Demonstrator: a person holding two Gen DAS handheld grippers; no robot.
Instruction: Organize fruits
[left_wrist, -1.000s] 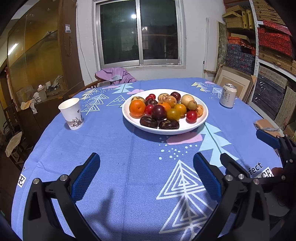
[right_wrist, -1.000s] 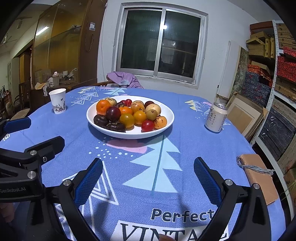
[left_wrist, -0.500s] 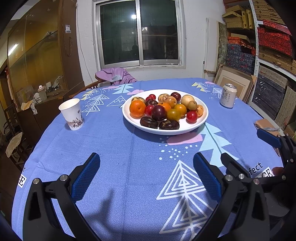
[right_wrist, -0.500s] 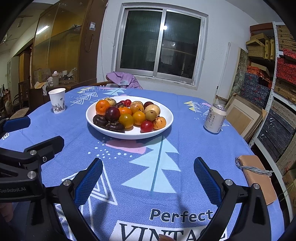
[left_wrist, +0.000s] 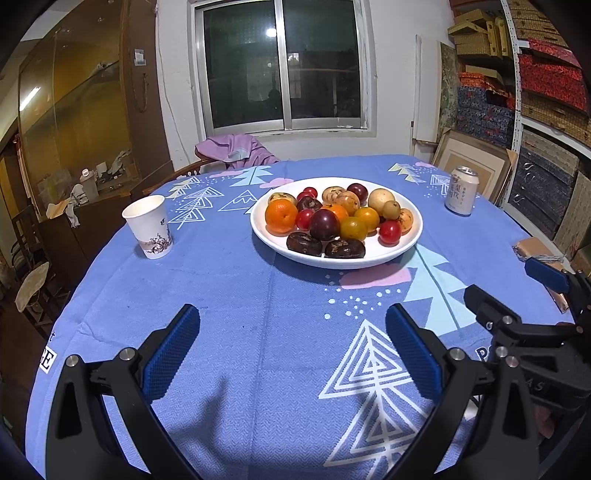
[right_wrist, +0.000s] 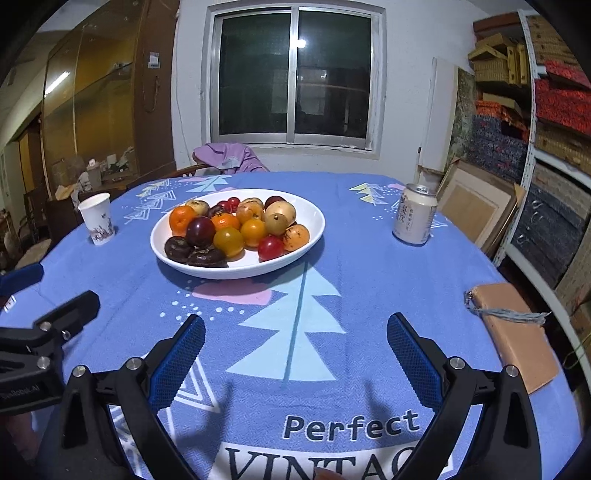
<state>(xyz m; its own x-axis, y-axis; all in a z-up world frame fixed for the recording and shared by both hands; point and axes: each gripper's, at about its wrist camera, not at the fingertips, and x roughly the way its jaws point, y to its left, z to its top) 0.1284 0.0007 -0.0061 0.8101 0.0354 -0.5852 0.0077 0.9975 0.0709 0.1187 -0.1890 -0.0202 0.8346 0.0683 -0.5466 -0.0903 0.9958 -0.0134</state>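
Fruit of every kind lay heaped together in the white plate, which stood near the middle of the table on its blue printed cloth. Against the plate's near rim lay two dark wrinkled fruits; behind them sat a dark plum, an orange, yellow-orange round fruits and small red tomatoes, all mixed and touching. No fruit lay on the cloth outside the plate. That would fit fruits already gathered into one dish, and equally a mixed pile waiting to be sorted by kind; the pictures did not settle which.

Both tools hung over the cloth on the near side of the plate, well short of it. The left gripper had its fingers spread wide with nothing between them, and the right gripper stood the same, released and empty. A paper cup stood to the left of the plate and a drink can to its right, both apart from it.
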